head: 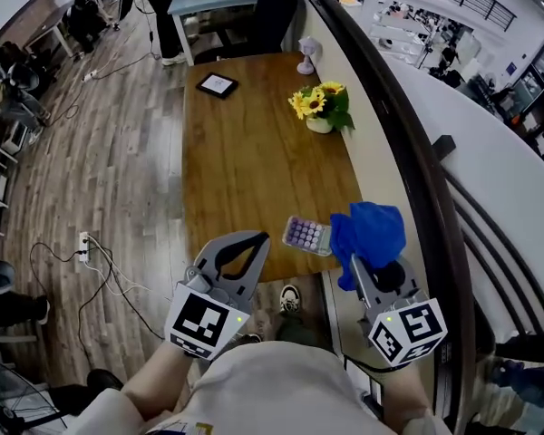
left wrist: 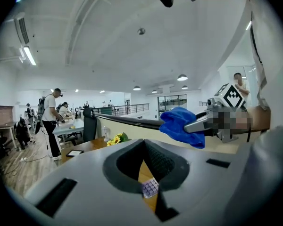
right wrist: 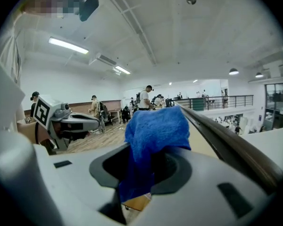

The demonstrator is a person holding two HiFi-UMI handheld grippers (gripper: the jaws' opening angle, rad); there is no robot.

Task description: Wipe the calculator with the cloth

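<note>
Head view: calculator (head: 306, 235) on wooden table (head: 245, 166) beside railing (head: 408, 152).

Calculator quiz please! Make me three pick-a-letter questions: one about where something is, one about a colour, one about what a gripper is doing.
1. Where is the calculator? A) in a box B) on the wooden table C) on a chair
2. What colour is the cloth? A) blue B) red C) white
3. What are the right gripper's fingers doing? A) spread open, empty B) pinching a spoon C) shut on the cloth
Answers: 1 B, it lies flat on the tabletop; 2 A, bright blue in every view; 3 C, cloth sticks up between them.
</note>
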